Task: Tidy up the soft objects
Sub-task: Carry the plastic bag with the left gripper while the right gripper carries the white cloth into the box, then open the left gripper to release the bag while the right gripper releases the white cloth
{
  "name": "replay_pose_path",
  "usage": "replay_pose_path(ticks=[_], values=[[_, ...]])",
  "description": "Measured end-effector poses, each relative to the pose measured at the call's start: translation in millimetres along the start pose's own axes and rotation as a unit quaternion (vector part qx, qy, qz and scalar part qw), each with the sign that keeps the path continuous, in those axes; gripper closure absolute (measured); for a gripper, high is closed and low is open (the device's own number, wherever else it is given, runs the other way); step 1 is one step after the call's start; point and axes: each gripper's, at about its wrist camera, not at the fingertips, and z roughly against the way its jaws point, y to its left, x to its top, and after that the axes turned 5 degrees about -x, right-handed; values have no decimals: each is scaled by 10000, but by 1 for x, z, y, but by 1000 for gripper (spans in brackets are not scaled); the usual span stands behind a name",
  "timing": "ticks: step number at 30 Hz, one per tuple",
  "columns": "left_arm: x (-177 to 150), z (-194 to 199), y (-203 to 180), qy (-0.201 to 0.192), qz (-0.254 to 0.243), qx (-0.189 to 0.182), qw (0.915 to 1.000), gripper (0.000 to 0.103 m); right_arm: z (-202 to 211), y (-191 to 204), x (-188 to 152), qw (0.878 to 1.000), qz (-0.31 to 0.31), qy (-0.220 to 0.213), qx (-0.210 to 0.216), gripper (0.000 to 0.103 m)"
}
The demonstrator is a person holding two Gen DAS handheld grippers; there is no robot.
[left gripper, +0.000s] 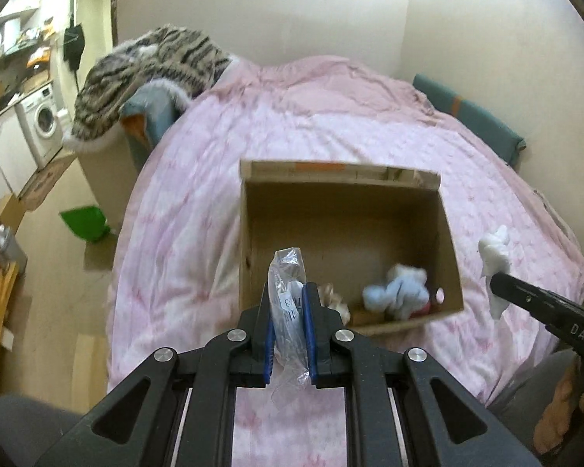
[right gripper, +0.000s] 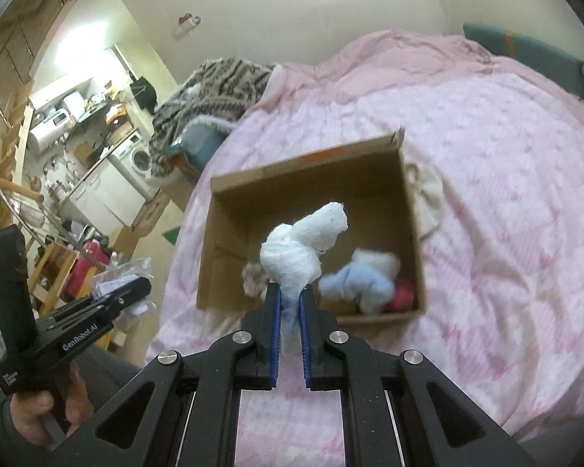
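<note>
Left gripper (left gripper: 288, 292), seen along its own blue-padded fingers (left gripper: 268, 334), is clamped on a clear plastic bag (left gripper: 286, 303) bearing a white printed label; the bag stands upright between the pads, its top above the fingertips and its crumpled lower end hanging below them. Right gripper (right gripper: 290, 297) is clamped on the narrow lower end of a knotted white cloth (right gripper: 303, 249), whose bulkier knotted part rises above the fingertips. Both tools are held above the near edge of an open cardboard box (left gripper: 253, 214) that sits on a bed covered by a pink-and-white patterned quilt (left gripper: 331, 124). Inside the box, against its near wall, lie a light blue soft toy (right gripper: 364, 284), a red soft item (right gripper: 403, 292) just beside it toward the right corner, and a beige fluffy item (right gripper: 253, 278) toward the left. A cream cloth (right gripper: 428, 198) lies on the quilt touching the outer right wall of the box. In the left wrist view the right gripper (left gripper: 498, 288) enters from the right, well to the side of the box, with the white cloth (left gripper: 494, 253) above it. A striped grey-brown blanket (left gripper: 148, 74) is heaped at the far left corner of the bed, and a washing machine (left gripper: 41, 124) stands in the background.
</note>
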Motion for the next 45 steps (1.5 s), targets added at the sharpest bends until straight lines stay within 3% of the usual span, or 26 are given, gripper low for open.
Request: replay_pose_path(ticks=[9, 19, 22, 35, 45], values=[[26, -48, -3, 168, -61, -222, 9996, 91, -36, -11, 22, 9996, 68, 177, -205, 92], [-2, -107, -15, 388, -632, 15, 9972, 91, -92, -20, 4, 9965, -41, 798, -255, 92], [-4, -112, -17, 280, -706, 195, 9969, 91, -101, -22, 2, 9952, -33, 941, -270, 92], [-12, -134, 1, 686, -142, 20, 9975, 91, -119, -16, -2, 9923, 100, 1221, -161, 92], [-14, -138, -2, 733, -215, -32, 9971, 91, -124, -13, -6, 9903, 137, 1375, -154, 92]])
